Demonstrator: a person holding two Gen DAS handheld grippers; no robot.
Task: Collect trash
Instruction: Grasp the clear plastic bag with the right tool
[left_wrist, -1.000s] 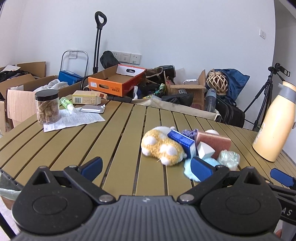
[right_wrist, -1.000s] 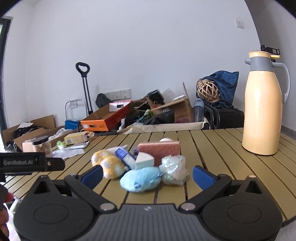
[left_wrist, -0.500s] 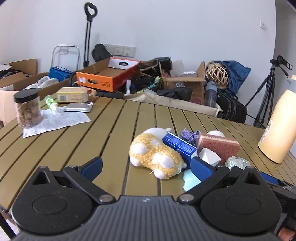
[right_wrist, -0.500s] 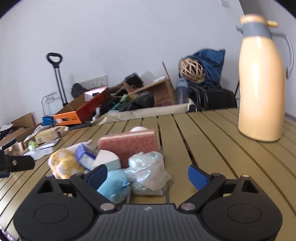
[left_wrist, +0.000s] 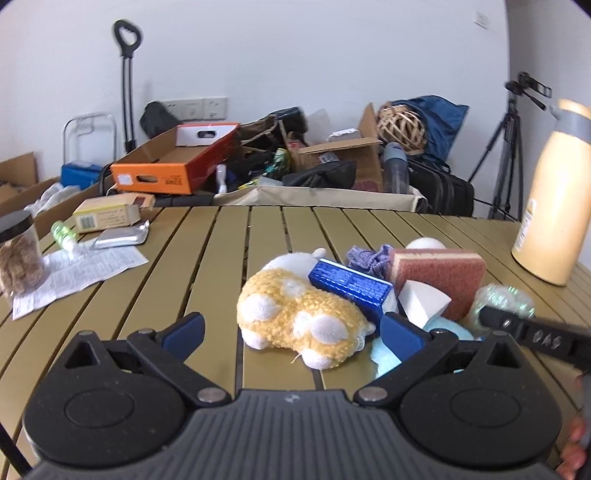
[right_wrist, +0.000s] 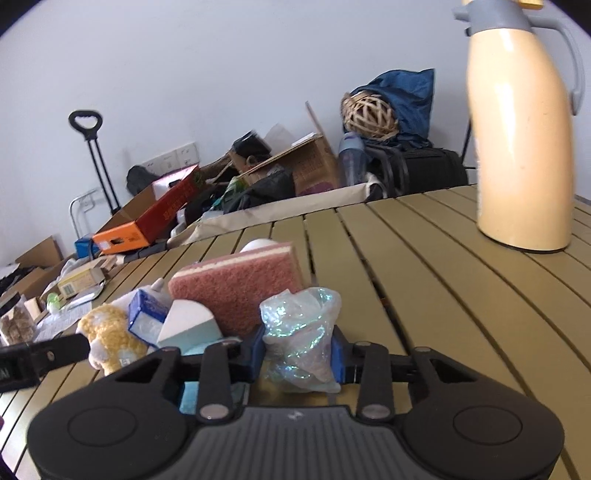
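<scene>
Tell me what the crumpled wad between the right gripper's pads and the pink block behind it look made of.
Crumpled wad: thin clear plastic film, judging by its creases and iridescent glints; the closing right gripper pinches it. Pink block: probably a sponge, coarse fibrous scouring face over a pale foam layer.

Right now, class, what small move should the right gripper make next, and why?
Probably finish closing, then lift straight up. The right gripper is closing, its fingers flanking the crumpled plastic bag, which leans against the pink sponge.
</scene>
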